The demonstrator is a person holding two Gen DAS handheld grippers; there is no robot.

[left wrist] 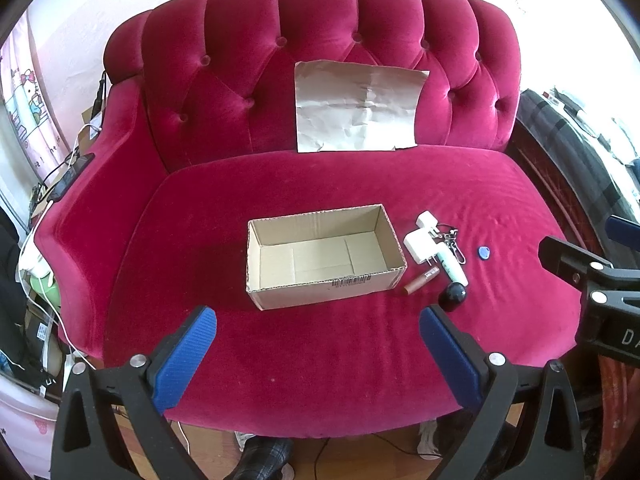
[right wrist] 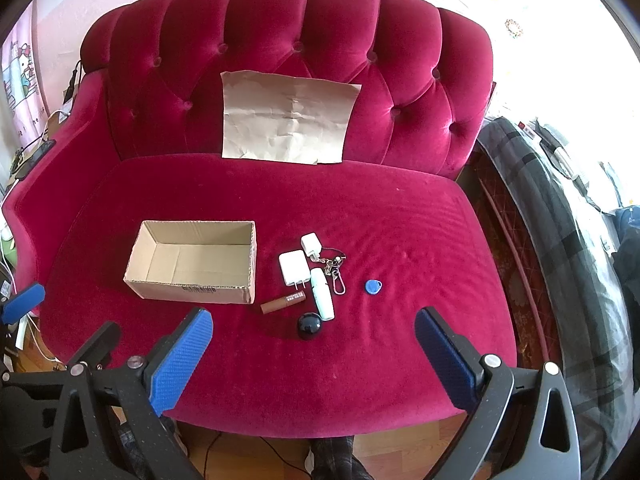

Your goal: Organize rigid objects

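Both the left gripper (left wrist: 318, 326) and right gripper (right wrist: 314, 328) gape empty at the lower frame, while mid-frame, right of the open brown cardboard box (right wrist: 192, 262), the glossy black ball (right wrist: 309, 326) looks slippery, best pinched across its middle.

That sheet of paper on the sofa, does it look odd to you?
Yes. The crumpled brown paper is propped against the sofa backrest, creased with a torn bottom edge, apart from the cardboard box and small items.
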